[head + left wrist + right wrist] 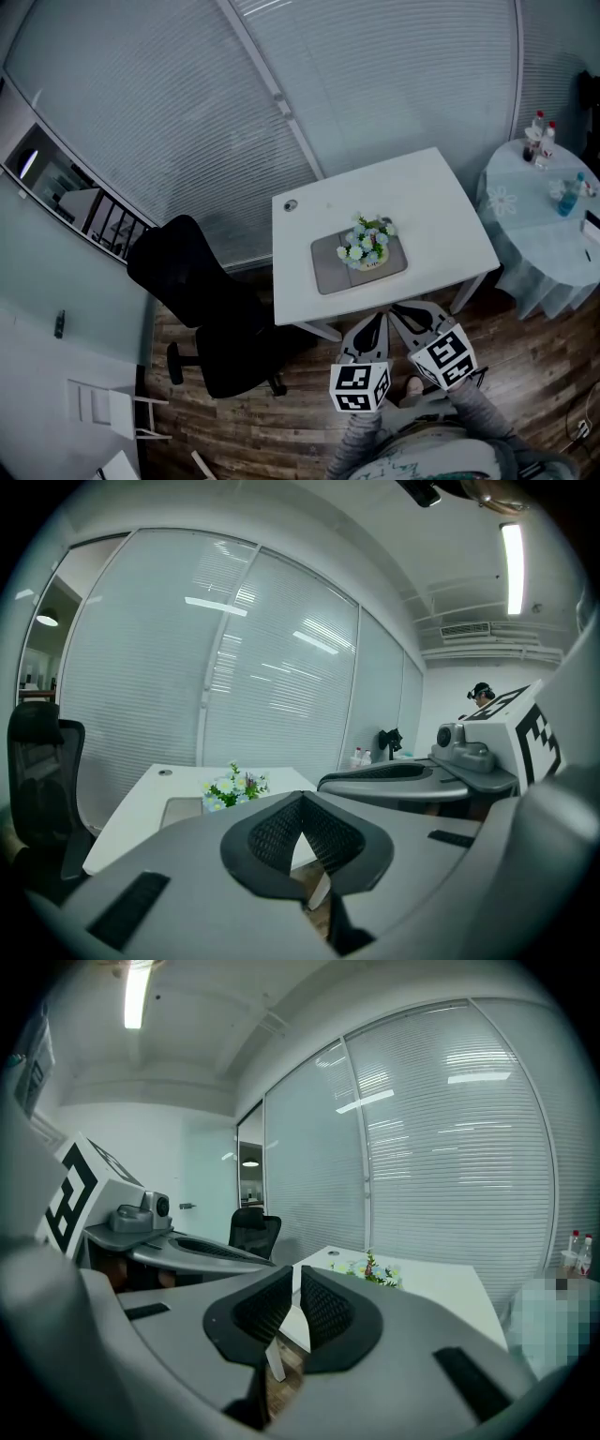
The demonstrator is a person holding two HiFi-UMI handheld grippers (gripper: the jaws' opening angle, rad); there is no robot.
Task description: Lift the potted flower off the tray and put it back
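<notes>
A small potted flower [368, 244] with white and pale blooms stands on a grey tray [330, 263] in the middle of a white table [431, 206]. Both grippers hover short of the table's near edge, apart from the pot. My left gripper [376, 321] is shut and empty, and my right gripper [403, 314] beside it is also shut and empty. The flower [233, 786] shows ahead of the left gripper [302, 803], on the tray [181, 809]. Beyond the right gripper [296, 1283] the flower [373, 1269] stands on the table [441, 1288].
A black office chair [202, 305] stands left of the table. A round table with a pale cloth [548, 225] carries bottles [537, 139] at the right. Frosted glass walls with blinds [187, 103] close the far side. The floor is dark wood.
</notes>
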